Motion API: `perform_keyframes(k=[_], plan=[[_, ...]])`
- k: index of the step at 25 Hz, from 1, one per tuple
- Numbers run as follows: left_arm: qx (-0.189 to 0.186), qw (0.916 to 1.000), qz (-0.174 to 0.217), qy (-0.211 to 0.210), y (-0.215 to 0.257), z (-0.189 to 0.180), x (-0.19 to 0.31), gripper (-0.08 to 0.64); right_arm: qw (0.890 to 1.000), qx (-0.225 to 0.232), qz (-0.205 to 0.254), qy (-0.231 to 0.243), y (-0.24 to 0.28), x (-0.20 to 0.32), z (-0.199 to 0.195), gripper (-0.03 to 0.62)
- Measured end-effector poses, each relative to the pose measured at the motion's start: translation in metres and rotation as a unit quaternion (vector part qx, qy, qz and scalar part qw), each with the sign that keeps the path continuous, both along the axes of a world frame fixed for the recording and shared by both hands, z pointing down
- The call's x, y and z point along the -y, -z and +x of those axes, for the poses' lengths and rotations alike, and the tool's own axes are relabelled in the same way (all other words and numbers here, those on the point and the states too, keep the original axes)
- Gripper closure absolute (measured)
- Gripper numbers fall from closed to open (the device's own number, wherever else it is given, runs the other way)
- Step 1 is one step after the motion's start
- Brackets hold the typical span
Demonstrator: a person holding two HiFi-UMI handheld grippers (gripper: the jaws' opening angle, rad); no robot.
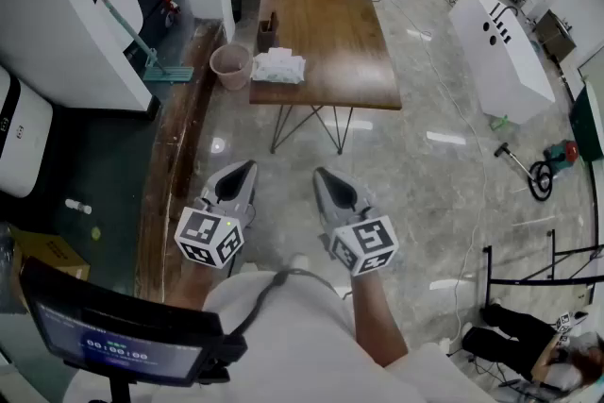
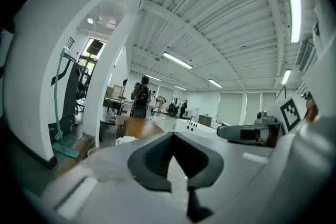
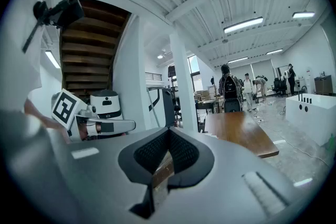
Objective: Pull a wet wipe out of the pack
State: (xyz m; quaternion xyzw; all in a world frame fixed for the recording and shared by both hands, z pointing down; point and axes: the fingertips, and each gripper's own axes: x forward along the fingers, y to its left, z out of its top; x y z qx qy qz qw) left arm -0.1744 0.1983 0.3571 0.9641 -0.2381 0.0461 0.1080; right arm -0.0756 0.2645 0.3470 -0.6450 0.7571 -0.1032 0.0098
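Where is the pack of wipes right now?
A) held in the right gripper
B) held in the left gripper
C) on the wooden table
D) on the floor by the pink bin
C: the wipe pack lies on the wooden table, well ahead of the left gripper and right gripper, both shut and empty.

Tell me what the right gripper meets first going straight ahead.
Nothing close: the way ahead of the right gripper looks free. Farther on, its line seems to reach the white pillar, just left of the wooden table; depth unclear.
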Motion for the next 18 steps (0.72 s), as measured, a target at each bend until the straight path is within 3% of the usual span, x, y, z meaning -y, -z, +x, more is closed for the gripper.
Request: perform_keyframes(k=[18], plan=[[0.014,0.9996,0.012,0.023,-0.003,0.034,-0.008,0.555,1.000,0.007,-0.005,0.017,-0.013,-0.009,0.038,0.584]])
